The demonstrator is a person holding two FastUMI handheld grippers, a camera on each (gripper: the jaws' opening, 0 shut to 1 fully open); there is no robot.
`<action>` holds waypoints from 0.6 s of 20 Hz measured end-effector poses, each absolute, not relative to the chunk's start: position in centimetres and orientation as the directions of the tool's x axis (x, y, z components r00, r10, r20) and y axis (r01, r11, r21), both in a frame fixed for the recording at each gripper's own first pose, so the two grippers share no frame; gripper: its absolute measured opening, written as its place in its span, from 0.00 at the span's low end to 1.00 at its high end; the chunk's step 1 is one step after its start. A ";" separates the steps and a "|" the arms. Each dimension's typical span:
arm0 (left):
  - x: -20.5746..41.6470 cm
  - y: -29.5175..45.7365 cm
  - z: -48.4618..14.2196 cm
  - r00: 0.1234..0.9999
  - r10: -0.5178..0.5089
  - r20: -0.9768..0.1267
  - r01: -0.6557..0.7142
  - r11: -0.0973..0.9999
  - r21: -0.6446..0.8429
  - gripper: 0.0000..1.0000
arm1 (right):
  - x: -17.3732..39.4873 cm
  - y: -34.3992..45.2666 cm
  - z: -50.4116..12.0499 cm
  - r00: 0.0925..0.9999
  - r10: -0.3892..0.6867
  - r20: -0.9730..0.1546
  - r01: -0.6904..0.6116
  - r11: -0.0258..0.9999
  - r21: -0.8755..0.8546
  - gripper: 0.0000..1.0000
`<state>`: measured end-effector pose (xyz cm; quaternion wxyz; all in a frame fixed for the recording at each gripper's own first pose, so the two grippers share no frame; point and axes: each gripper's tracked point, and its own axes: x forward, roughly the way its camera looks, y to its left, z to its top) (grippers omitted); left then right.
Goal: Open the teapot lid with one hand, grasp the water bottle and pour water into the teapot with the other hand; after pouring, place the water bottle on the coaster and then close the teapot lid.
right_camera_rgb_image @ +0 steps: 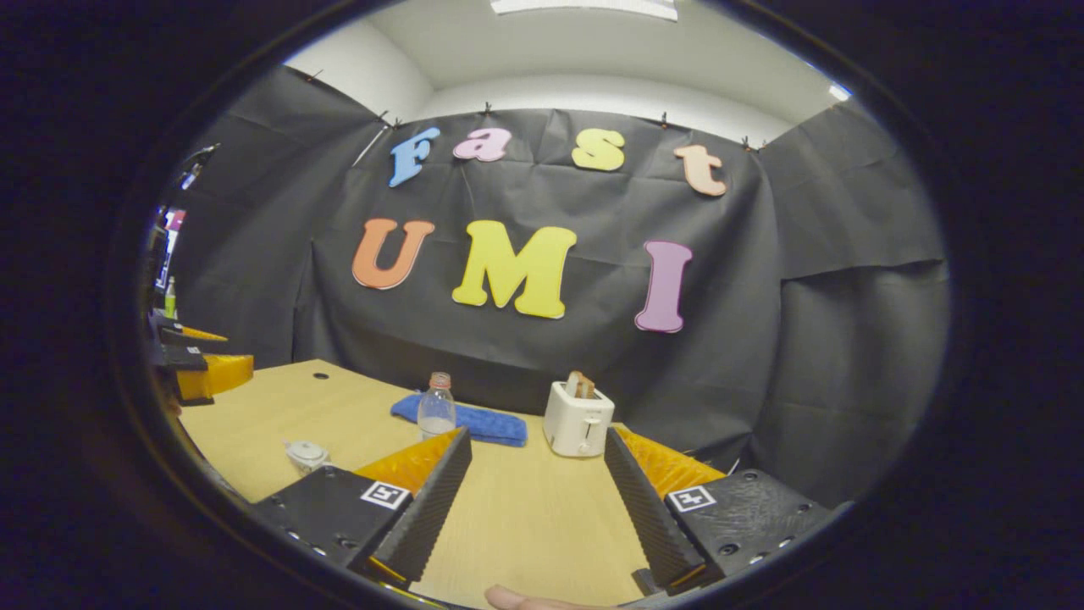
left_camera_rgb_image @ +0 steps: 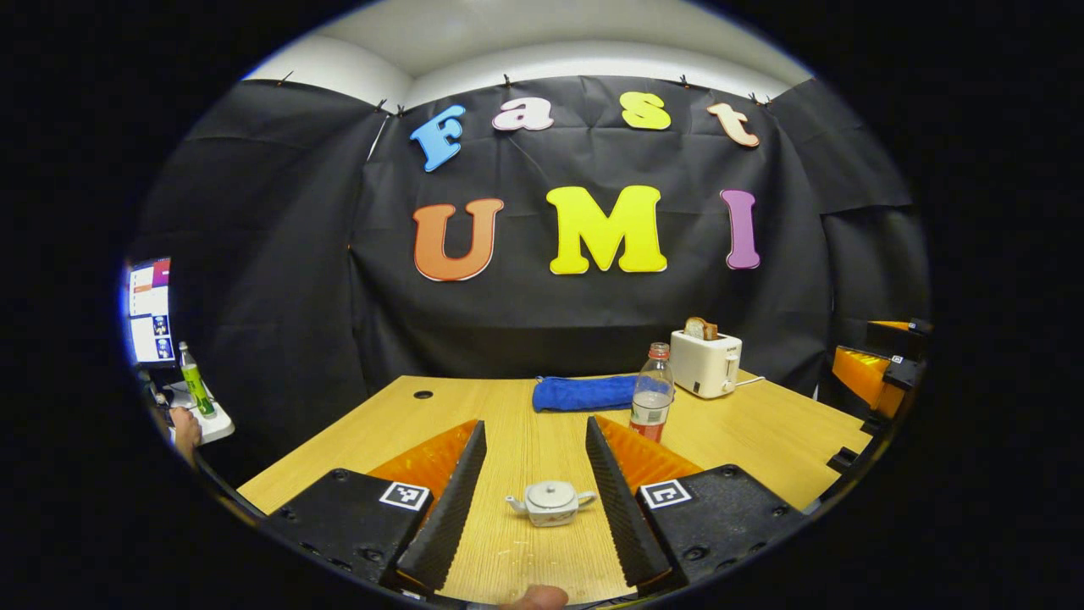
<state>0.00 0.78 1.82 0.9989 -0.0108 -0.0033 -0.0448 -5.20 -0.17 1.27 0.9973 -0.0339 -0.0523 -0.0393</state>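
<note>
The left gripper (left_camera_rgb_image: 535, 500) hangs level over the near edge of the bench, jaws spread wide and holding nothing. The right gripper (right_camera_rgb_image: 532, 508) sits likewise over the near edge toward the right corner, jaws wide apart and bare. A fingertip (left_camera_rgb_image: 533, 598) shows at the bottom of each view.
</note>
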 end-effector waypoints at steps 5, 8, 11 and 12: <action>-0.7 0.6 2.3 0.997 -0.077 0.007 0.077 0.992 -0.103 0.95 | -6.1 -0.8 -0.3 0.999 -0.006 0.032 0.006 1.000 -0.007 0.98; -1.1 0.7 2.5 0.997 -0.071 0.012 0.072 0.994 -0.077 0.95 | -6.0 -2.2 -0.1 0.998 -0.038 0.051 0.038 0.999 -0.007 0.95; -1.4 0.7 3.0 0.997 -0.068 0.034 0.070 0.995 -0.074 0.95 | -5.4 -2.0 -0.7 0.999 -0.026 0.032 0.026 1.000 0.004 0.95; -1.6 0.4 2.9 0.997 -0.074 0.036 0.077 0.995 -0.068 0.95 | -5.3 -1.9 -1.0 1.000 -0.019 0.023 0.019 1.000 0.007 0.95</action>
